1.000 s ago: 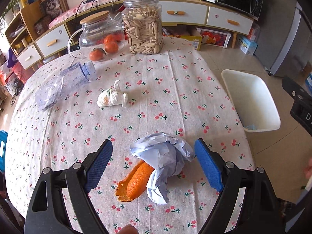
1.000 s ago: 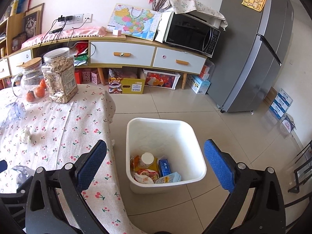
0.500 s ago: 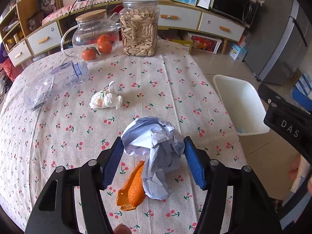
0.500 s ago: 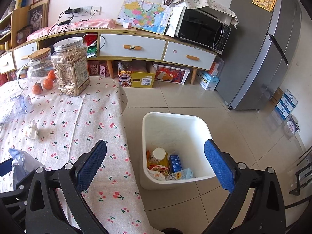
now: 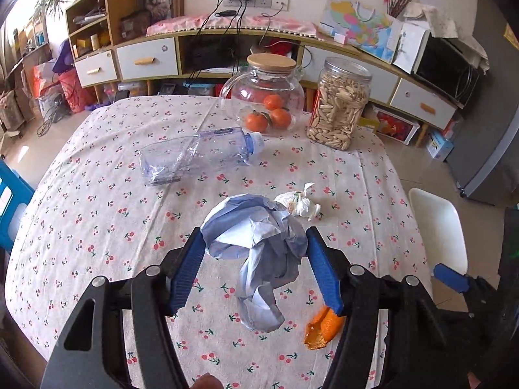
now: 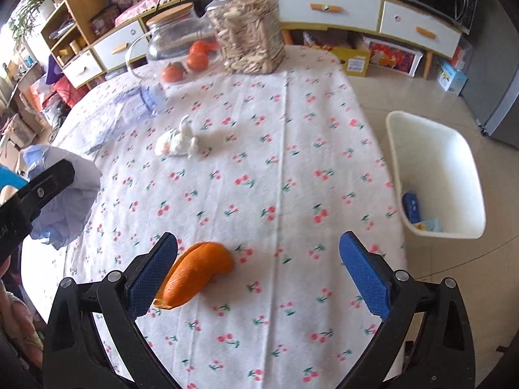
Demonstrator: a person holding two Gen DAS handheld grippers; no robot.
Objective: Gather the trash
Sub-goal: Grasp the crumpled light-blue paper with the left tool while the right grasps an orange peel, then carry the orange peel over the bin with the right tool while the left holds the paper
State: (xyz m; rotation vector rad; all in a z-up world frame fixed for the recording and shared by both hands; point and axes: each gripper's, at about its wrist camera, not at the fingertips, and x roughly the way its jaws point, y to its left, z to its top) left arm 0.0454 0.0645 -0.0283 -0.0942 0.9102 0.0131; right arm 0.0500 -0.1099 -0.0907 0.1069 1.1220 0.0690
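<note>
**Cherry-print table, two grippers at work**

Cherry-print tablecloth [image 5: 97, 214] bears the trash. Left gripper [image 5: 256, 259] has just closed on the crumpled blue paper [image 5: 256, 236], lifting it clear. Right gripper [image 6: 259, 269], jaws wide, straddles the orange peel [image 6: 198, 272]; white bin [image 6: 454, 162] waits beside the table.

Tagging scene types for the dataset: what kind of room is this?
Most likely a home dining or living area: a table under a cherry-print cloth, a low sideboard with drawers, a microwave and a fridge beside it.
</note>
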